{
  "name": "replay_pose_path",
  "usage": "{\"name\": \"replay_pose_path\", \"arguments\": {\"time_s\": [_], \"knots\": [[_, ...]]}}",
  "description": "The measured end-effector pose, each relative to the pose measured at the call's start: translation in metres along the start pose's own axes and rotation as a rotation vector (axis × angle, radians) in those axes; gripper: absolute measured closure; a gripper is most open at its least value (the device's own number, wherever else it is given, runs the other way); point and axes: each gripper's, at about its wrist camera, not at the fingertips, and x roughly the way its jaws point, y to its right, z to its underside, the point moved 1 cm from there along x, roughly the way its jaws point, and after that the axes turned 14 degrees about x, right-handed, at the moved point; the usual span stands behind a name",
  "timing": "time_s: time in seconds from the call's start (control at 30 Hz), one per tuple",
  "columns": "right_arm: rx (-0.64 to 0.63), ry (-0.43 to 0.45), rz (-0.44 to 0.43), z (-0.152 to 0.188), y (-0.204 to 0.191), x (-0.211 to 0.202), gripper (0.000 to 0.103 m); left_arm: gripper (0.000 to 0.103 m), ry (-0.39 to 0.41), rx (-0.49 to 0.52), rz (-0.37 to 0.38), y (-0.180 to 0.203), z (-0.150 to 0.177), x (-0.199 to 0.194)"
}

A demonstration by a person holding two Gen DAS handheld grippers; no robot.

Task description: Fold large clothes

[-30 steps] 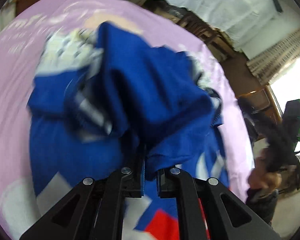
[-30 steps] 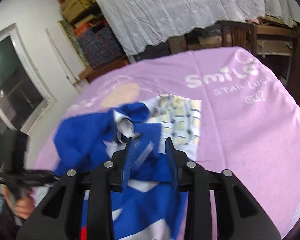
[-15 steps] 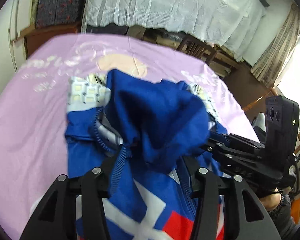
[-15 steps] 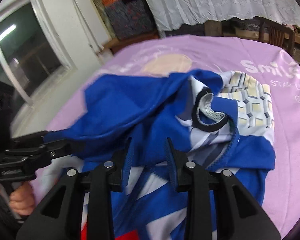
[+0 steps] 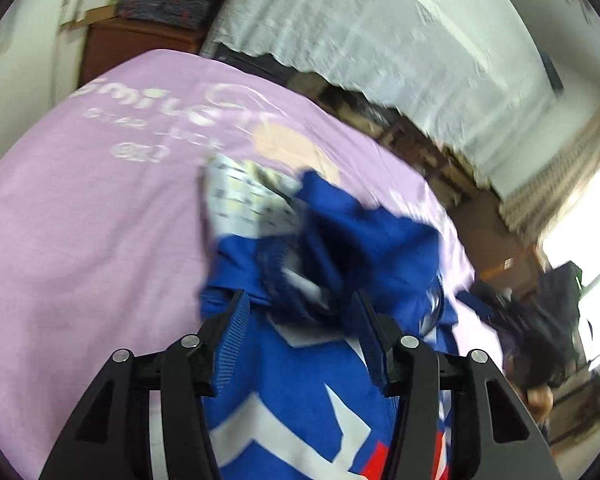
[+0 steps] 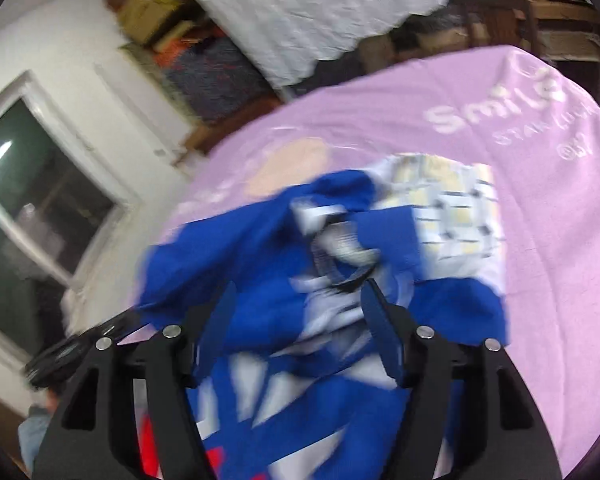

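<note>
A blue garment [image 5: 328, 392] with white and red blocks is spread and bunched on a tabletop covered by a pink cloth [image 5: 80, 240]. It fills the lower middle of both wrist views. A pale checked panel [image 5: 244, 204] of the garment, or of a second piece under it, is seen at its far end, toward the middle of the frame; blur makes it hard to tell which.

The left gripper [image 5: 300, 340] is held low over the near part of the garment, and its fingers [image 5: 234, 340] are spread well apart and opening, with loose cloth lying between them but not pinched. The right gripper [image 6: 296, 332] is aimed at the crumpled collar [image 6: 340, 256] region from the other side, its fingers [image 6: 384, 336] also parted and opening, with fabric bunched between but apparently not clamped. The right gripper is also visible at the right edge of the left view, and the left gripper at the lower left of the right view.

A folded-over flap of blue is heaped on the middle of the garment, which suggests a fold has just been laid and the cloth is being let go so that it settles under its own weight. The heap is uneven, so smoothing or a fresh grip at an edge is probably called for before the next fold.
</note>
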Motion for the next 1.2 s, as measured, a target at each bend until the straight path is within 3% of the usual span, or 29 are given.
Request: {"name": "replay_pose_path", "arguments": {"time_s": [0.1, 0.2, 0.33, 0.4, 0.43, 0.5, 0.57, 0.7, 0.77, 0.83, 1.07, 1.13, 1.2], "knots": [[-0.066, -0.061, -0.078, 0.019, -0.04, 0.002, 0.034, 0.05, 0.024, -0.039, 0.011, -0.009, -0.004, -0.004], [-0.123, -0.112, -0.1, 0.034, -0.076, 0.018, 0.022, 0.05, 0.001, -0.017, -0.035, -0.006, -0.006, 0.003], [-0.101, -0.147, 0.017, 0.041, -0.089, 0.053, 0.021, 0.05, -0.061, -0.028, -0.126, -0.017, -0.011, 0.024], [-0.054, -0.212, 0.014, 0.044, -0.089, 0.071, 0.057, 0.05, -0.085, -0.068, -0.13, -0.03, -0.016, 0.038], [-0.046, -0.242, 0.006, 0.043, -0.088, 0.077, 0.091, 0.05, -0.095, -0.081, -0.132, -0.034, -0.018, 0.043], [-0.048, -0.252, -0.018, 0.038, -0.095, 0.08, 0.092, 0.05, -0.133, -0.099, -0.184, -0.044, -0.02, 0.057], [-0.078, -0.203, -0.077, 0.016, -0.115, 0.07, 0.092, 0.05, -0.131, -0.081, -0.202, -0.046, -0.021, 0.06], [0.002, -0.128, -0.278, -0.036, -0.131, 0.04, 0.092, 0.05, -0.144, -0.014, -0.248, -0.04, -0.019, 0.063], [0.076, -0.08, -0.362, -0.055, -0.115, 0.023, 0.093, 0.05, -0.15, 0.031, -0.283, -0.034, -0.018, 0.065], [0.139, -0.082, -0.364, -0.05, -0.081, 0.015, 0.093, 0.05, -0.156, 0.067, -0.311, -0.029, -0.017, 0.067], [0.331, -0.101, 0.001, -0.006, 0.055, 0.022, 0.093, 0.049, -0.162, 0.099, -0.351, -0.022, -0.015, 0.068], [0.384, -0.1, -0.002, -0.002, 0.079, 0.017, 0.093, 0.049, -0.146, 0.068, -0.336, -0.024, -0.014, 0.058], [0.367, -0.109, -0.021, -0.005, 0.074, 0.019, 0.093, 0.05, -0.088, 0.059, -0.321, -0.018, -0.017, 0.041]]}}
